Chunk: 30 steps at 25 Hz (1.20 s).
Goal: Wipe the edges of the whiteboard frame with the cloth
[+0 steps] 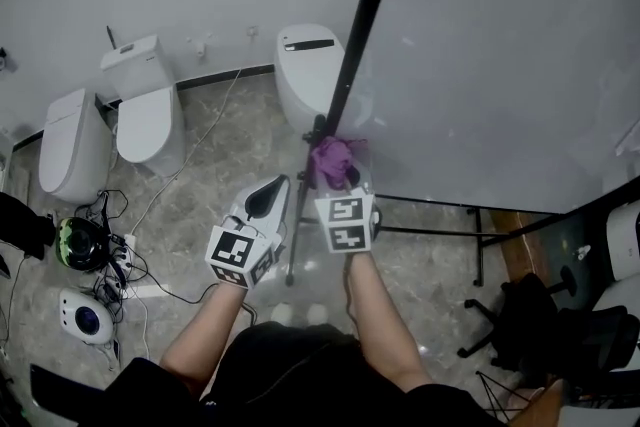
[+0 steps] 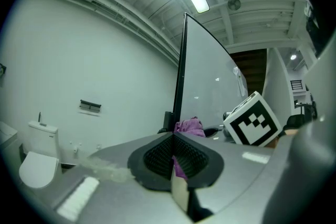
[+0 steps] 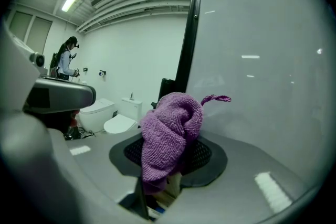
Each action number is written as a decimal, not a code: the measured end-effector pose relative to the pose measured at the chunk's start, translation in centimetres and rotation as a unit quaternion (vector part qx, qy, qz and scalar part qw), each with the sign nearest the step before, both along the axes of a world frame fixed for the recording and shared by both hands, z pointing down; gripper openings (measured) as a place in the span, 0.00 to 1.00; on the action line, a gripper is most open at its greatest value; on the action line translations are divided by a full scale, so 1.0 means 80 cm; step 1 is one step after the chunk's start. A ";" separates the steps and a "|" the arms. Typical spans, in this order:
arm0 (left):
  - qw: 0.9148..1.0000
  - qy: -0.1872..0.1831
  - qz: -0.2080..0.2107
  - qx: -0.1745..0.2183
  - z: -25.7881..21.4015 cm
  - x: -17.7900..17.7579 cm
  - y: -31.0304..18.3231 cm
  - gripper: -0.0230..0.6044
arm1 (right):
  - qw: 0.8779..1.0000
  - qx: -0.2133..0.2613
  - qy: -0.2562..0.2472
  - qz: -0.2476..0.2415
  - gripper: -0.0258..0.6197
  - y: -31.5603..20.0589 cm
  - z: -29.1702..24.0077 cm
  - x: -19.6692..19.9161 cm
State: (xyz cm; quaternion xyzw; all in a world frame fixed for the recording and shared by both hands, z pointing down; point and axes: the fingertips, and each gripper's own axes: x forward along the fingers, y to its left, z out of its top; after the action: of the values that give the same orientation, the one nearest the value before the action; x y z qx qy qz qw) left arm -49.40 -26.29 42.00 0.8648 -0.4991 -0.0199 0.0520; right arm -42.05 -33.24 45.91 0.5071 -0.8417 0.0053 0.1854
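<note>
A purple cloth (image 1: 331,158) (image 3: 169,134) is bunched between the jaws of my right gripper (image 1: 340,177) (image 3: 169,157), which is shut on it. The cloth sits close to the lower end of the whiteboard's black left frame edge (image 1: 362,15) (image 3: 190,23), near the frame's corner; touch cannot be told. The white board face (image 1: 500,45) fills the upper right. My left gripper (image 1: 265,199) (image 2: 173,157) is shut with nothing in it, just left of the right one, below the frame. In the left gripper view the cloth (image 2: 190,126) shows past the jaws beside the frame (image 2: 180,71).
Toilets stand on the floor: one (image 1: 308,70) right behind the frame, two more (image 1: 148,105) (image 1: 72,147) at left. Cables and small devices (image 1: 85,245) lie at lower left. The board's stand legs (image 1: 440,233) and a black chair (image 1: 530,315) are at right. A person (image 3: 64,63) stands far off.
</note>
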 end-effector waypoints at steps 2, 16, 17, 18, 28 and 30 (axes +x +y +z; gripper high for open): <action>1.000 -0.001 0.003 -0.002 0.001 -0.004 -0.001 0.04 | 1.000 0.011 0.001 0.007 0.27 -0.002 -0.008 0.000; 0.998 0.006 0.009 0.056 -0.069 0.001 -0.023 0.04 | 0.997 0.080 -0.017 0.007 0.27 0.003 -0.098 0.005; 0.998 0.004 0.010 0.057 -0.073 0.002 -0.023 0.04 | 0.996 0.083 -0.018 0.007 0.27 0.003 -0.102 0.004; 0.998 0.004 0.011 0.058 -0.075 0.002 -0.024 0.04 | 0.996 0.085 -0.018 0.007 0.27 0.003 -0.105 0.004; 0.997 -0.004 0.022 0.077 -0.110 0.018 -0.033 0.04 | 0.992 0.122 -0.030 -0.002 0.27 0.003 -0.164 0.001; 0.996 -0.002 0.019 0.082 -0.123 0.019 -0.034 0.04 | 0.991 0.132 -0.030 -0.003 0.27 0.005 -0.177 -0.001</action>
State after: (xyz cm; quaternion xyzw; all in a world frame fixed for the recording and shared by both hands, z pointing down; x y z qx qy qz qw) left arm -47.86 -29.03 32.14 0.8757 -0.4789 -0.0582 -0.0192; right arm -42.11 -32.86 31.74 0.5239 -0.8420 -0.0908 0.0915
